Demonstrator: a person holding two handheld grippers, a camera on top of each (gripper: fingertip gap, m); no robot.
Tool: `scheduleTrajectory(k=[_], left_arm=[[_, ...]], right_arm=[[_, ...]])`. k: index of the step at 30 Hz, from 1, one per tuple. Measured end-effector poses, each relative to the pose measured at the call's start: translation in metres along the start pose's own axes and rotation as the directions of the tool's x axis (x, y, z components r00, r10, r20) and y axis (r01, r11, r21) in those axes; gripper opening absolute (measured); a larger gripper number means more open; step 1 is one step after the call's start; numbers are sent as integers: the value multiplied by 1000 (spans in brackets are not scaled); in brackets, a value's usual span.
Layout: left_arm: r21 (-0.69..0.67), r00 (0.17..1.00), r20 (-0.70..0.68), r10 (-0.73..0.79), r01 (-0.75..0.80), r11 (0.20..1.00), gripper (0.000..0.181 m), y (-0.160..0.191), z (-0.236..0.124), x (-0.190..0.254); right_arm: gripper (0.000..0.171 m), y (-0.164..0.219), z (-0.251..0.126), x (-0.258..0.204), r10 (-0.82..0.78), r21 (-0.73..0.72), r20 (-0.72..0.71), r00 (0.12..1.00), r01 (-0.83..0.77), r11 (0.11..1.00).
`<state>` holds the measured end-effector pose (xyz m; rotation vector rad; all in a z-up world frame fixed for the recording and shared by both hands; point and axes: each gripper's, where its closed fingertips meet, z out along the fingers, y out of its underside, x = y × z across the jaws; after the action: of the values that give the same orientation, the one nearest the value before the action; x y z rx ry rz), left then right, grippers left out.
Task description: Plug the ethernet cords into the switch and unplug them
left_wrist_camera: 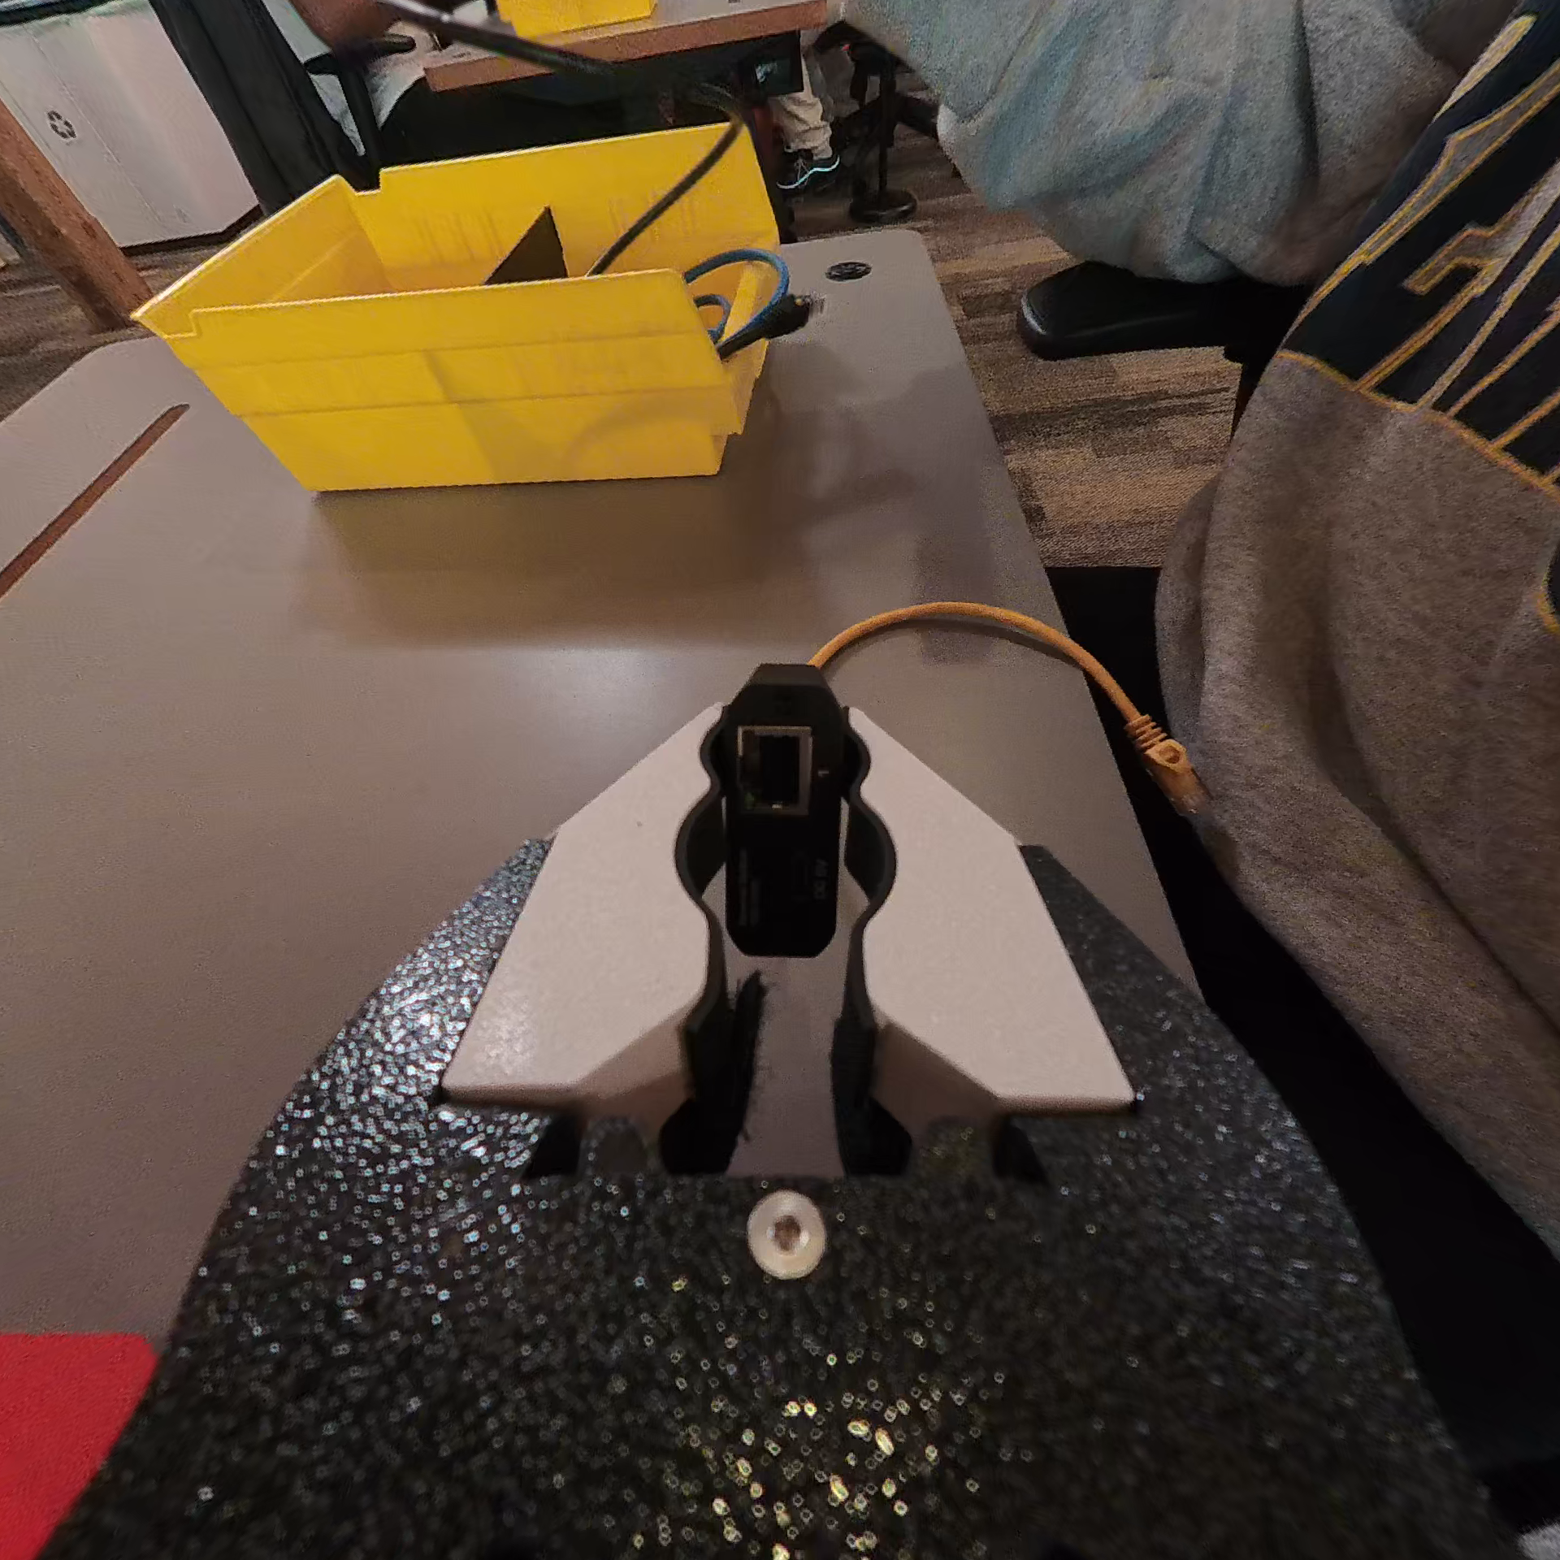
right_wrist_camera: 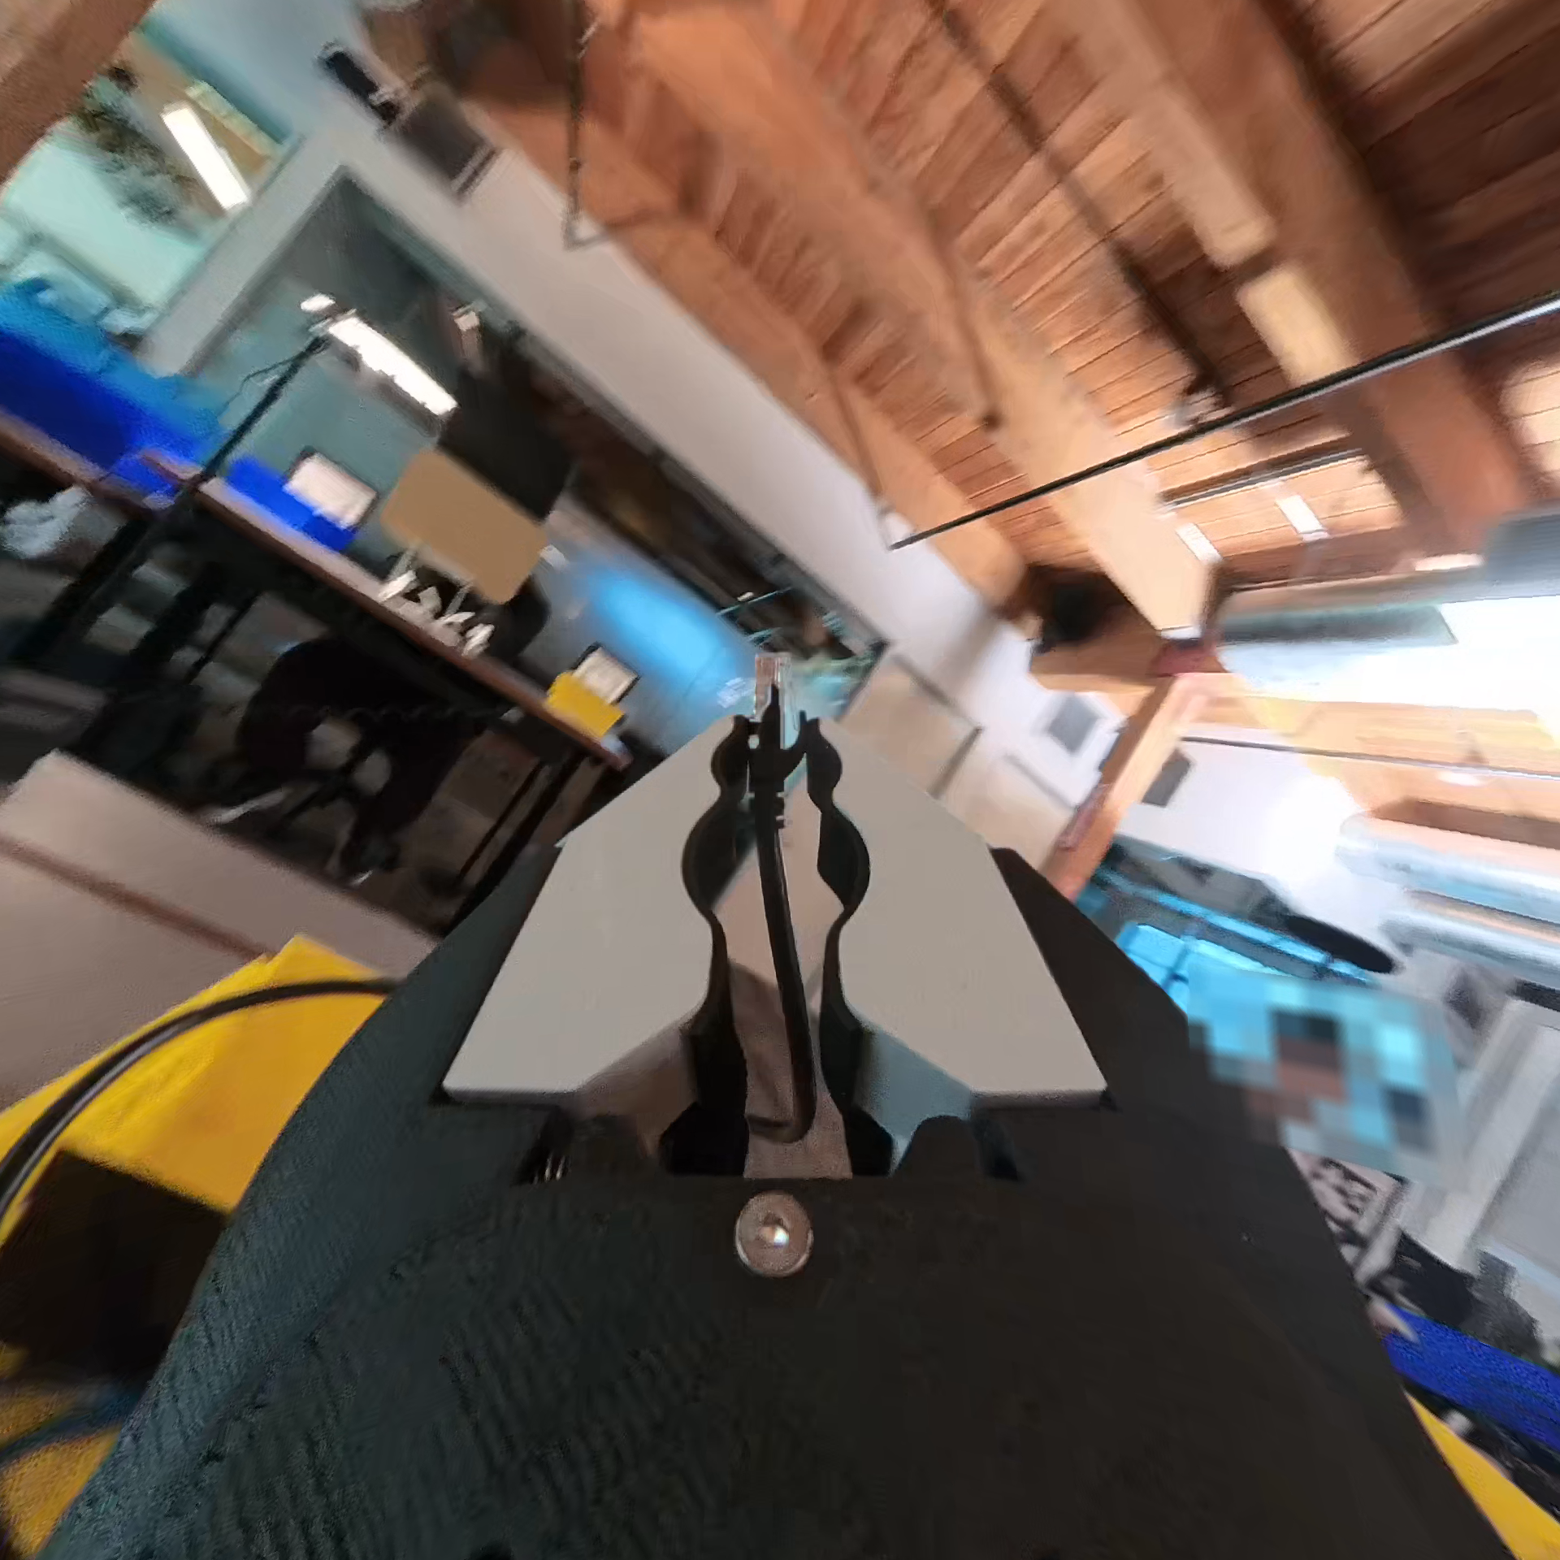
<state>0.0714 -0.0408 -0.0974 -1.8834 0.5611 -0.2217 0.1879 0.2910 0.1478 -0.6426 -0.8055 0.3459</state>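
Red patch (left_wrist_camera: 59,1427) fills the lower left corner of the left wrist view, beside the black speckled body of the gripper. Across the upper left of that frame stands a yellow bin (left_wrist_camera: 473,380) on the grey-brown table (left_wrist_camera: 338,717); a blue cord (left_wrist_camera: 734,287) coils at its right end, one plug poking over the rim, and a black cable (left_wrist_camera: 675,194) runs up out of the bin toward the top of the frame. At centre, the left gripper (left_wrist_camera: 781,823) is closed on the switch (left_wrist_camera: 783,810), a small black box held upright between the fingers with one empty port facing the camera. From behind the switch an orange cord (left_wrist_camera: 1013,629) arcs to the right, and its free plug hangs past the table edge in the middle right, against a person's grey sweatshirt (left_wrist_camera: 1367,760). In the right wrist view, much blurred and tilted toward a wooden ceiling (right_wrist_camera: 1097,211), a yellow bin edge (right_wrist_camera: 169,1097) with a dark cable over it shows at lower left. At centre, the right gripper (right_wrist_camera: 772,743) is clamped on a black ethernet cord (right_wrist_camera: 781,928); the cord runs up between the fingers and its clear plug sticks out past the tips. Desks and blue bins sit blurred in the left background.
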Motion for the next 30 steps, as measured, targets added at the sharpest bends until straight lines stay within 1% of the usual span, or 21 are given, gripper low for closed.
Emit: scheduleTrajectory(k=[2, 4, 5, 7, 9, 11, 16, 22, 25, 28, 30], left_arm=[[-6, 1000, -1, -1, 1, 1000, 21, 2, 1, 0], [-12, 1000, -1, 0, 0, 1000, 21, 2, 2, 0], [-13, 1000, 0, 0, 0, 1000, 21, 2, 2, 0], [-11, 1000, 1, -1, 1, 1000, 21, 2, 2, -1], [-13, 1000, 4, -1, 1, 1000, 21, 3, 3, -1], [-16, 1000, 7, -1, 1, 1000, 21, 3, 3, -1], [-27, 1000, 10, 0, 1, 1000, 21, 5, 5, -1], [-36, 1000, 11, 0, 1, 999, 21, 7, 6, -1], [-38, 1000, 10, 1, -1, 999, 21, 7, 6, -1], [-39, 1000, 6, -1, 1, 999, 20, 7, 7, -1], [-40, 1000, 6, 0, 0, 999, 21, 8, 8, -1]], right_arm=[[11, 17, 6, -27, 8, -70, 159, 987, 3, 998], [11, 31, 5, -58, 22, -129, 350, 937, 25, 991], [11, 39, 2, -72, 30, -166, 435, 900, 48, 985], [11, 57, -11, -101, 55, -229, 608, 792, 108, 967], [11, 75, -27, -122, 56, -258, 717, 695, 190, 947], [11, 92, -41, -137, 59, -276, 788, 613, 267, 923], [11, 116, -72, -170, 115, -290, 892, 436, 359, 887], [12, 144, -110, -198, 197, -303, 946, 256, 491, 817], [12, 151, -126, -203, 267, -328, 944, 192, 521, 788], [13, 149, -141, -204, 385, -395, 913, 133, 515, 760], [14, 148, -145, -202, 442, -441, 888, 126, 504, 743]])
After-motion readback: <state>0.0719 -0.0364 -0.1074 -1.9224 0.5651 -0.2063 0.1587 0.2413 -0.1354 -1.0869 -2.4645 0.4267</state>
